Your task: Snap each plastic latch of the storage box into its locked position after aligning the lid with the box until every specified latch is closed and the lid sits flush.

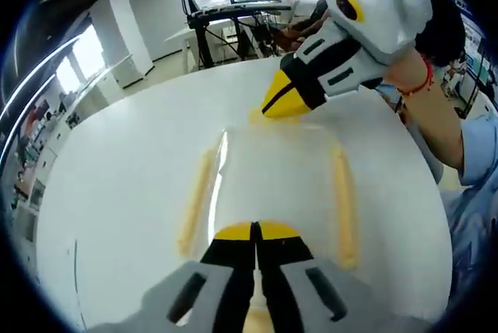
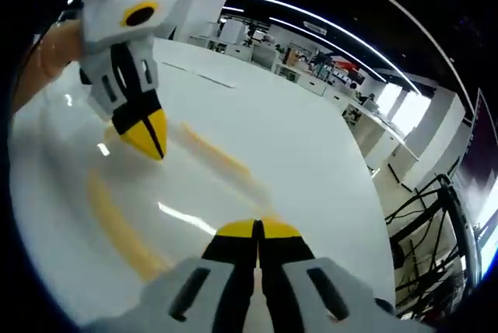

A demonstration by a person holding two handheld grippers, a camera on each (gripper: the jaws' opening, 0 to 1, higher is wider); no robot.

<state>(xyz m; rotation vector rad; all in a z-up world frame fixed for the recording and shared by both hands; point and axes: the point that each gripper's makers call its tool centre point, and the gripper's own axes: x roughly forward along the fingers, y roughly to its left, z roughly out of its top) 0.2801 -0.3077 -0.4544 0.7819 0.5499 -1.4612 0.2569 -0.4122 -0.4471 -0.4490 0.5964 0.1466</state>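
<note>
- On the white tabletop (image 1: 117, 193) sits the storage box (image 1: 272, 185), a clear container with its transparent lid (image 1: 272, 162) on top and pale yellow latches along its sides.
- Left hand-held gripper (image 1: 255, 228): jaws pressed together, yellow tips bearing down at the near edge of the lid. Judged purpose: to pin that end flat, or to press the latch beneath it.
- Right hand-held gripper (image 1: 282, 103): jaws closed to a point, tip set on the yellow end latch (image 1: 261, 115) at the far end. Judged purpose: to push this latch into its locked position.
- Long-side latches (image 1: 194, 201) and (image 1: 344, 205) lie along the lid edges; whether they are locked cannot be told.
- From the right gripper view, the same arrangement: left hand-held gripper (image 2: 148, 137) at the opposite end, right hand-held gripper (image 2: 257, 228) closed at the near edge.
- Opposed placement appears intended to stop the box sliding under pressure.
</note>
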